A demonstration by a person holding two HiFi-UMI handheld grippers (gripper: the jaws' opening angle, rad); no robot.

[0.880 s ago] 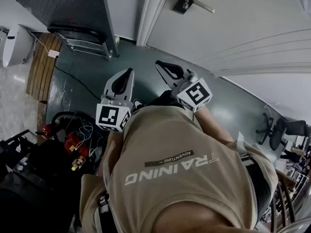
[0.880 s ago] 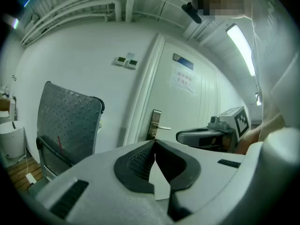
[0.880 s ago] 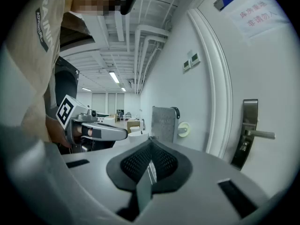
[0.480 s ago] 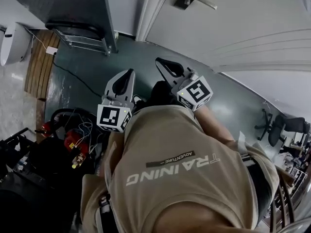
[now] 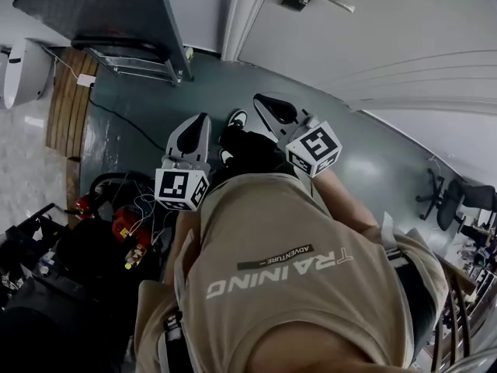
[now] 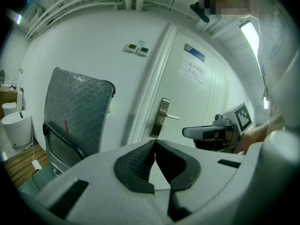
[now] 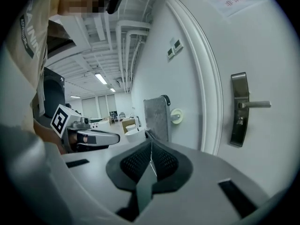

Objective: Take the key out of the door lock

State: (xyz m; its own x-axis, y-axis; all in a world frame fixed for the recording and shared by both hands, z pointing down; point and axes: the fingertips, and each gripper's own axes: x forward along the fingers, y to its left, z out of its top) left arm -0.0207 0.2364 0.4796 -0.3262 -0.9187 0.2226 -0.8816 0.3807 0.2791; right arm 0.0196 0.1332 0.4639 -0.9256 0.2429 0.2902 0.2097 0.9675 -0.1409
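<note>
**Inspector:** State of the two grippers?

**Assistant:** On the left gripper [image 6: 154, 143] the fingers are clenched, tips touching, with nothing between them. The right gripper [image 7: 151, 148] is the same: its fingers are pressed together and grasp nothing. Both are held out in front of the person's tan shirt [image 5: 272, 263], side by side and apart from each other. They point toward the door [image 5: 404, 29].

**Inspector:** And the lock?

**Assistant:** The lock plate [image 7: 240, 109] is mounted on the white door, with a lever handle [image 7: 255, 104] sticking out level from it. In the right gripper view it stands to the right of the fingers and higher than them. In the left gripper view it lies just above the fingertips and farther off. Neither gripper touches it, and both are well apart from the door.

**Inspector:** Where is the key?

**Assistant:** A small fitting shows on the plate below the handle. It is too small to say whether it is the key. Neither gripper holds the key.

**Inspector:** Surroundings?

**Assistant:** A grey metal trolley [image 5: 109, 10] stands on end against the wall, left of the door frame [image 5: 237, 14]. The floor [image 5: 155, 92] is dark green. The person's shoes [image 5: 237, 120] show between the two grippers. A white bin [image 5: 19, 72] stands at the far left, and an office chair [image 5: 454, 204] at the far right.
</note>
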